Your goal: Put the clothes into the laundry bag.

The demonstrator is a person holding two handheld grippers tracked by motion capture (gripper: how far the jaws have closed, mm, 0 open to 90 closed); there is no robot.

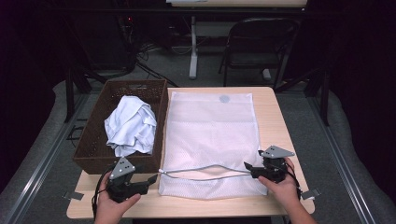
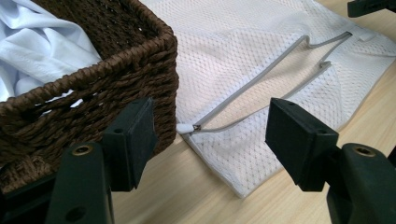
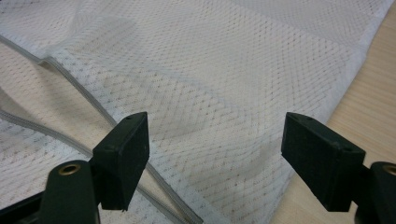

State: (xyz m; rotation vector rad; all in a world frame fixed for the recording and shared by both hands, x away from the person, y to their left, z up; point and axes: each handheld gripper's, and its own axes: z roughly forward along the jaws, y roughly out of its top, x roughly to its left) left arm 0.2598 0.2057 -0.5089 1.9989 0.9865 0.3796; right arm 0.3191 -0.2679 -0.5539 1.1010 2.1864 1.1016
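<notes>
brown basket [image 1: 93, 149] beside mesh bag [image 1: 210, 135]

Bright overhead light on the table, dark surroundings, soft blur

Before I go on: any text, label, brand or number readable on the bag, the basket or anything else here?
None can be read.
Mesh laundry bag: the round grey patch near its far edge is too small to tell whether it bears print.
Wicker basket, white cloth, left tongs, right tongs: no markings visible.
</notes>
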